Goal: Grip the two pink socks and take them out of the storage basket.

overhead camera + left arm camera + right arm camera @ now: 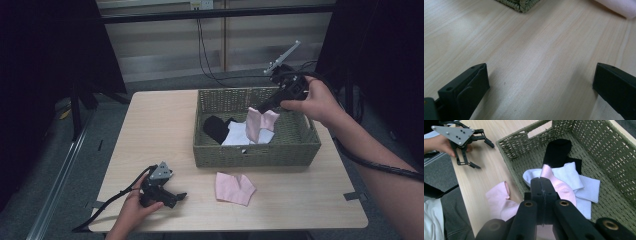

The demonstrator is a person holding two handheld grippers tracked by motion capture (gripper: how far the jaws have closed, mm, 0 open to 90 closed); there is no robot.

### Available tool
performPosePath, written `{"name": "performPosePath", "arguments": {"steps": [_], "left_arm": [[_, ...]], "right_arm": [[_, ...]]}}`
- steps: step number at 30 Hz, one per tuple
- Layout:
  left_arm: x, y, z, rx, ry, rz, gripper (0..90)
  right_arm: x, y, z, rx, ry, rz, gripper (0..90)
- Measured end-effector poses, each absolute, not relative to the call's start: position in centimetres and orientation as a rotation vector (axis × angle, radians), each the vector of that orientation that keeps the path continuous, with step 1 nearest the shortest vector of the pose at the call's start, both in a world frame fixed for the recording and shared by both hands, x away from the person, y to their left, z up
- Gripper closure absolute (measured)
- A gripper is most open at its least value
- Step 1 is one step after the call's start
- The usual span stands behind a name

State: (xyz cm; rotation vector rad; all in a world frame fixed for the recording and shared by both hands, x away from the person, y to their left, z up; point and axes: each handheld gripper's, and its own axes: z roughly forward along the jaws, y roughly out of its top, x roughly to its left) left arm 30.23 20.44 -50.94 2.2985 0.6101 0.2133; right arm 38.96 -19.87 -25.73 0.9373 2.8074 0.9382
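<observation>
A pink sock [257,125] hangs over the green wicker basket [300,150], and my right gripper [258,109] is shut on its top edge. In the right gripper view the closed jaws [541,181] pinch this pink sock [560,187] above a white sock [571,173] and a black sock [556,150] lying in the basket [604,147]. A second pink sock [234,188] lies flat on the table in front of the basket. My left gripper [176,187] rests open on the table's near left part, with bare wood between its jaws [541,65].
The light wooden table [155,125] has free surface left of the basket. In the left gripper view, a basket corner [520,5] and an edge of the pink sock [619,6] lie ahead. Dark curtains and a cable stand behind the table.
</observation>
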Motion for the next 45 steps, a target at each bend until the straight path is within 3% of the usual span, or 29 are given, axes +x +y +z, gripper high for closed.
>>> {"name": "performPosePath", "arguments": {"steps": [16,45], "left_arm": [[30.2,20.4,-50.9,2.299,0.61,0.213,0.0],[30.2,20.4,-51.0,2.295,0.61,0.216,0.0]], "right_arm": [[36.4,-19.0,-24.0,0.828,2.833,0.988,90.0],[32.6,-16.6,-26.3,0.659,2.93,1.057,90.0]]}}
